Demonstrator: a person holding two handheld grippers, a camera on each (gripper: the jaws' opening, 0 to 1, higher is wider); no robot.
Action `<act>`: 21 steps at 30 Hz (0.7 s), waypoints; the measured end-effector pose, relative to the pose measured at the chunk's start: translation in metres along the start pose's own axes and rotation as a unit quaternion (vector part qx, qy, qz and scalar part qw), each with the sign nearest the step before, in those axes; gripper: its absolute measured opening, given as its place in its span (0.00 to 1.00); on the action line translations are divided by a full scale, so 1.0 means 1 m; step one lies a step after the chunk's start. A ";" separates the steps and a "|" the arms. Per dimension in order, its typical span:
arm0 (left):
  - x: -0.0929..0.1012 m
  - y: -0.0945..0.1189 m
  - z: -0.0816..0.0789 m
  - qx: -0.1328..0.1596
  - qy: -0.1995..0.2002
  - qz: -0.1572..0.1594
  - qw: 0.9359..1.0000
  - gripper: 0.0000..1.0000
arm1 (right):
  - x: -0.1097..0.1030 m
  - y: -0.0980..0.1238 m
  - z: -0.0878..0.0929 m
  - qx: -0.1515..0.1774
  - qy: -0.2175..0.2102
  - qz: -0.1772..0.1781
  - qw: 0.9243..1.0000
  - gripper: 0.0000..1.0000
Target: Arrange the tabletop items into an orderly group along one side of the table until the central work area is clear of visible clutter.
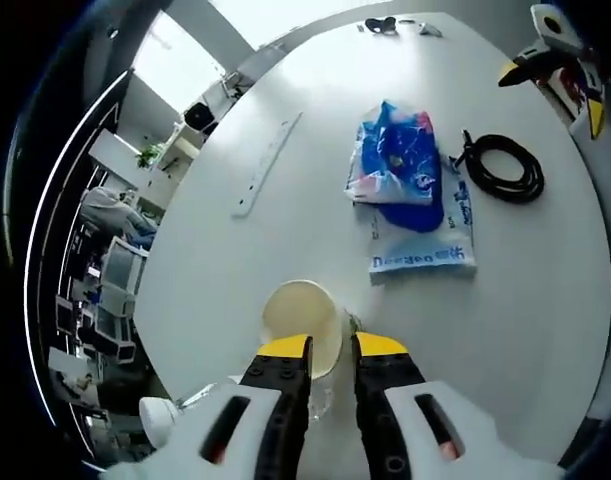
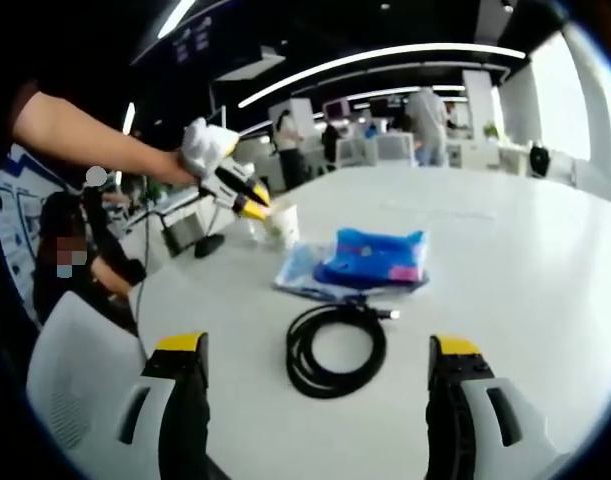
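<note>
A cream paper cup (image 1: 297, 318) stands on the white round table (image 1: 235, 280) just ahead of my left gripper (image 1: 332, 345). Its narrow jaws are closed across the cup's right wall, one tip inside the rim. In the right gripper view that left gripper (image 2: 247, 203) pinches the cup (image 2: 282, 225) near the table's far left edge. A blue snack bag (image 1: 395, 150) lies on a flat white-and-blue packet (image 1: 425, 240). A black coiled cable (image 1: 500, 170) lies beside them. My right gripper (image 2: 317, 348) hangs open above the cable (image 2: 335, 350), with the bags (image 2: 370, 258) beyond it.
A long pale strip (image 1: 268, 165) lies on the table left of the bags. Small dark items (image 1: 382, 24) sit at the far edge. A white chair (image 2: 70, 400) stands by the near left edge. A person's arm (image 2: 95, 135) reaches in; people and desks fill the background.
</note>
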State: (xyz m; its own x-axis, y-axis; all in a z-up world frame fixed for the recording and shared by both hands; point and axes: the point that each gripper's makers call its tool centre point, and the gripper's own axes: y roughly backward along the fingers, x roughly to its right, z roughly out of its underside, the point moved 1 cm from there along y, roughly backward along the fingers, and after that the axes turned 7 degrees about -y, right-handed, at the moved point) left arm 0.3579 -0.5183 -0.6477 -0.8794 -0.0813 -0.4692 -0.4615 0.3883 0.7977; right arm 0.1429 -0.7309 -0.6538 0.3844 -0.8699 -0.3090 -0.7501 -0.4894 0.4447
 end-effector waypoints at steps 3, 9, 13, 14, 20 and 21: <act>-0.001 0.003 0.000 0.005 0.003 -0.007 1.000 0.17 | -0.001 -0.001 0.000 0.000 -0.001 -0.001 1.000 0.89; -0.001 0.007 0.001 0.014 0.003 -0.019 1.000 0.22 | -0.003 -0.001 -0.001 0.002 0.000 -0.004 1.000 0.89; 0.000 0.008 0.001 0.015 0.006 -0.020 1.000 0.23 | -0.002 0.000 0.000 0.001 0.000 -0.004 1.000 0.89; 0.000 0.008 0.001 0.016 0.007 -0.020 1.000 0.24 | -0.002 0.000 -0.001 0.001 0.000 -0.004 1.000 0.89; 0.000 0.012 -0.003 0.029 0.015 -0.030 0.999 0.29 | -0.002 -0.001 -0.002 0.004 -0.001 -0.004 1.000 0.89; 0.000 0.012 -0.003 0.031 0.016 -0.029 0.999 0.30 | -0.002 -0.001 -0.002 0.004 -0.002 -0.004 1.000 0.89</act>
State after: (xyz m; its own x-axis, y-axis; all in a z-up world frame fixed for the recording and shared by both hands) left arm 0.3515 -0.5166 -0.6366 -0.8546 -0.1346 -0.5015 -0.5052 0.4382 0.7434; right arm 0.1439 -0.7285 -0.6518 0.3891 -0.8652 -0.3161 -0.7511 -0.4967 0.4350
